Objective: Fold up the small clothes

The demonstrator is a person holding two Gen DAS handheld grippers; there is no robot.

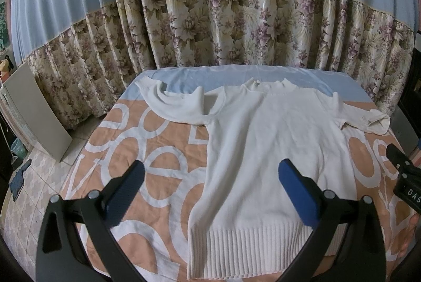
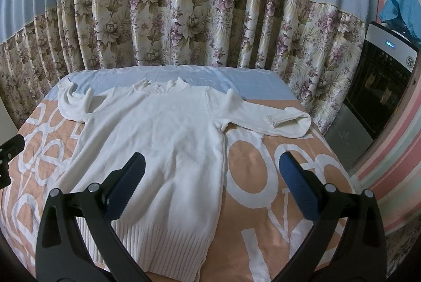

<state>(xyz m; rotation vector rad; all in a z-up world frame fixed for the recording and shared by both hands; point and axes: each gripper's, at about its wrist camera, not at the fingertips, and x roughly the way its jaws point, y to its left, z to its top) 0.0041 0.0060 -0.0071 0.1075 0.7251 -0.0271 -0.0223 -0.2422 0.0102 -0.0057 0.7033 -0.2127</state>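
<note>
Sweater lies flat on the table in the left wrist view, hem nearest and collar away toward the curtain, its long axis running straight ahead of the left gripper, which hangs wide open and empty over the hem's left part. From the right wrist, the right gripper, equally spread and empty, straddles the body's right edge, and the right sleeve seems doubled back, its cuff unobstructed.

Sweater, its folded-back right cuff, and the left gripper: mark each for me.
sweater (image 1: 268, 139): left wrist view, middle of the chest.
right cuff (image 2: 281, 120): right wrist view, ribbed end of the sleeve.
left gripper (image 1: 210, 187): left wrist view, midway between its open fingertips.
</note>
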